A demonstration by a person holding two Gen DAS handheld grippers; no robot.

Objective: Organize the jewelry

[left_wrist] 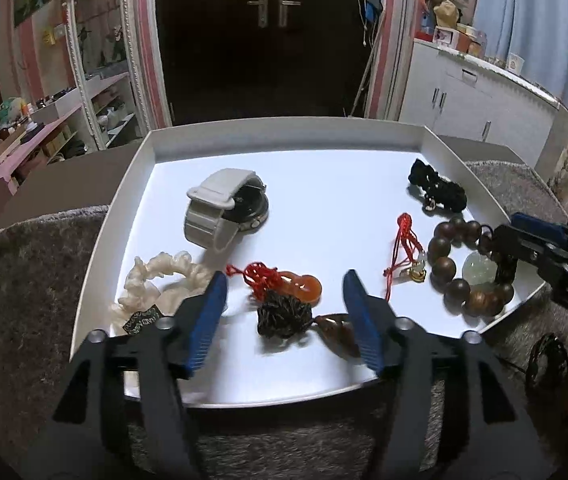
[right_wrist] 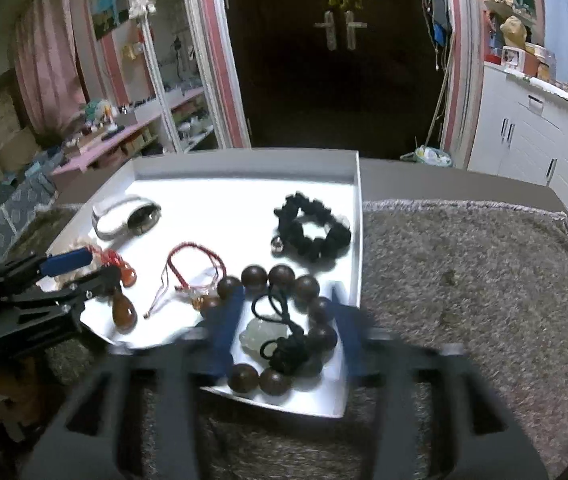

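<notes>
Jewelry (left_wrist: 284, 312) between parted hand-held gripper (left_wrist: 284, 300) (untouched)

No lettering is legible; gold characters on the dark door (right_wrist: 344, 80) are too blurred to read

A dark double door (left_wrist: 271, 8) stands between pink-striped walls (left_wrist: 384, 60), with cluttered shelves (left_wrist: 95, 96) at left, white cabinets (left_wrist: 476, 100) at right, and grey carpet (right_wrist: 464, 272) below.

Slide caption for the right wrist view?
Open right hand-held gripper straddles a wooden bead bracelet in the white tray.
</notes>
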